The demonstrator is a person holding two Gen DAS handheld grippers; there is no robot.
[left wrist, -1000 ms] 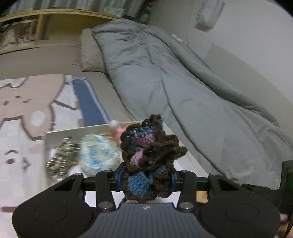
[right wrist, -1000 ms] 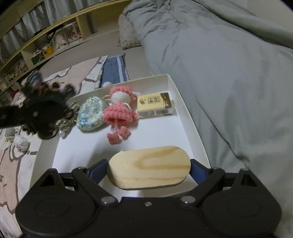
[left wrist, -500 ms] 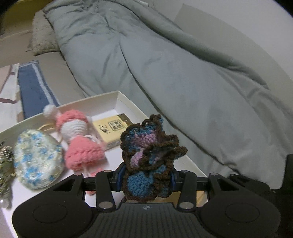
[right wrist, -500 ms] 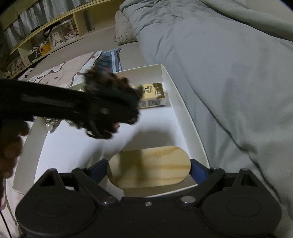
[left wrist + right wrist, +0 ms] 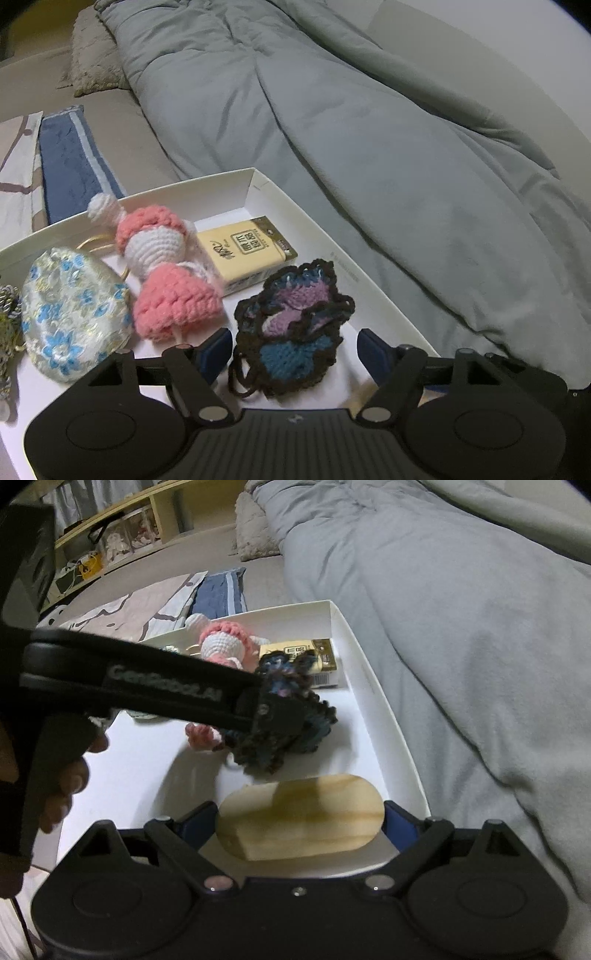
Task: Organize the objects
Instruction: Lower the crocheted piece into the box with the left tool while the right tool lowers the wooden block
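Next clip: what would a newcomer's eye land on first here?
Probably the dark crocheted piece in blue and purple, lying in the white tray between the open fingers of the left gripper. Next, the pink crocheted doll beside it, and the oval wooden block clamped in the right gripper over the tray's near end.

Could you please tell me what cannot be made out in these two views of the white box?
- Right wrist view: the left claw covers most of the crochet butterfly, so contact with it is unclear.
- Left wrist view: the tassel charm is cut off by the left edge.
- Left wrist view: the wooden block is hidden behind the claw body.
- Both views: the yellow packet's small print is too small.
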